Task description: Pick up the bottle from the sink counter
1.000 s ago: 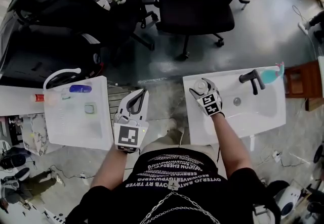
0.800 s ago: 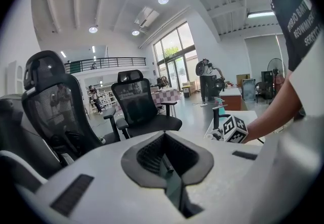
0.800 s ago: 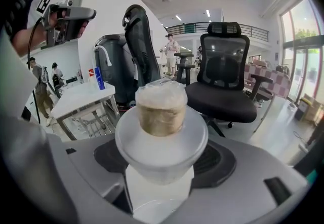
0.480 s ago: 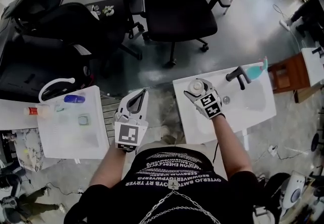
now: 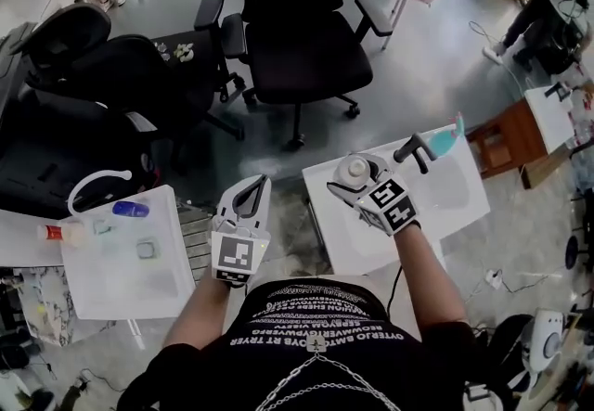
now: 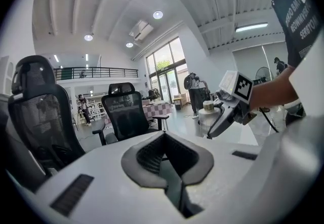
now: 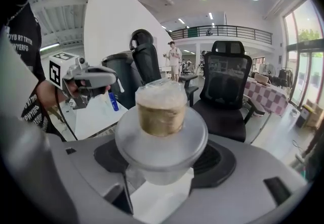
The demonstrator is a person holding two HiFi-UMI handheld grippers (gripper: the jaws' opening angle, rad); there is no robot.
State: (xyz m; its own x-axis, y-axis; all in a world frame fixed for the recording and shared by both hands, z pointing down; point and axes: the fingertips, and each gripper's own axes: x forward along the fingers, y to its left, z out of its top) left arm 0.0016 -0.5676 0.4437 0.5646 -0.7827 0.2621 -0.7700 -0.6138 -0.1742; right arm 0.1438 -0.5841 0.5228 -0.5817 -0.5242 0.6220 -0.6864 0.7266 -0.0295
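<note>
The right claw (image 5: pixel 354 176) is squeezed tight on the bottle (image 5: pixel 354 167), right between its jaws, over the sink counter (image 5: pixel 450 200). The left claw (image 5: pixel 261 184) is closed and empty. The pick-up looks nearly done. Next, lift gently and hold it upright.

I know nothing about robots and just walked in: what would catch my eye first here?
Probably the right gripper, its fingers closed on a clear bottle with a tan top, over the left end of the white sink counter. The left gripper hangs empty, fingers shut, between that counter and a white table. Beyond both stands a big black office chair.
</note>
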